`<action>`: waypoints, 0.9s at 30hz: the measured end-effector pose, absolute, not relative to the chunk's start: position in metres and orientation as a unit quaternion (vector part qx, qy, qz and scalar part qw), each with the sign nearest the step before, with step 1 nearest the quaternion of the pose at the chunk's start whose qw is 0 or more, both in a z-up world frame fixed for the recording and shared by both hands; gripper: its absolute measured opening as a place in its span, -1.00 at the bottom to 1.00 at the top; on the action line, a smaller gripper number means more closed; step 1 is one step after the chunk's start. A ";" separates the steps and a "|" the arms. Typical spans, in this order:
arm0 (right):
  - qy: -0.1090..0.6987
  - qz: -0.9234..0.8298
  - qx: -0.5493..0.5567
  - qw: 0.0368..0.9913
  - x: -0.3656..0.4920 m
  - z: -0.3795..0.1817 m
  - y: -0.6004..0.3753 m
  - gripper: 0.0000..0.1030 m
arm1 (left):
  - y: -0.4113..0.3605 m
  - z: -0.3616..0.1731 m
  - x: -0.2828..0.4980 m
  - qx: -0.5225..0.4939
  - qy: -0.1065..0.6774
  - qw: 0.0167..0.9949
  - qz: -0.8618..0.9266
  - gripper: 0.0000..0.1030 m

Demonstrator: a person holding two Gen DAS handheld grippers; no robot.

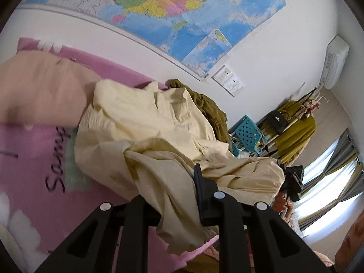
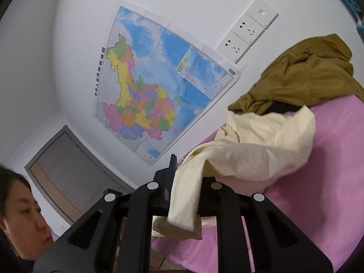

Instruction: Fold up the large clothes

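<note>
Pink bedsheet (image 1: pixel 31 159) carries an unfolded cream garment (image 1: pixel 145 122); left gripper (image 1: pixel 179 207) and right gripper (image 2: pixel 184 195) each clench an edge. Folding is barely begun.

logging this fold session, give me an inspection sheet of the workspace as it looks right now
surface: pink bedsheet with dark lettering, largely bare.
job's things: cream garment bunched and partly lifted off the sheet; olive garment heaped behind it by the wall.
clutter: peach cloth at the sheet's far side.
grippers: left hand-held gripper shut on the cream garment; right hand-held gripper shut on another part of it.
cables: nothing seen.
surroundings: wall map, wall sockets, blue chair, curtained window.
</note>
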State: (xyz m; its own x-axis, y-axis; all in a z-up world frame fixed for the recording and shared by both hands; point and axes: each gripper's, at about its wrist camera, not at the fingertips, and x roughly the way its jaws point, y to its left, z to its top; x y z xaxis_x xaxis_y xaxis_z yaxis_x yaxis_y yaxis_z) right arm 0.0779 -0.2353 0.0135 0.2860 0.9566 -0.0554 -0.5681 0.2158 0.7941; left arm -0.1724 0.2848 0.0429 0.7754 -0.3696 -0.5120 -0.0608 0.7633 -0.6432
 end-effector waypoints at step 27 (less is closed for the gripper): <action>0.336 0.477 0.336 0.739 0.207 0.028 -0.166 -0.75 | 0.332 0.074 -0.065 -0.300 0.362 0.883 -0.005 -0.68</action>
State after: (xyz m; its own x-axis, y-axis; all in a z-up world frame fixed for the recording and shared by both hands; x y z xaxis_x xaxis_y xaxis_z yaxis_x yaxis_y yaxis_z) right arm 0.2074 -0.1659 0.0285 0.3182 0.9314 -0.1769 -0.4794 0.3190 0.8175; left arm -0.0648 0.3322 0.0740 0.7376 -0.2262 -0.6362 -0.2082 0.8201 -0.5331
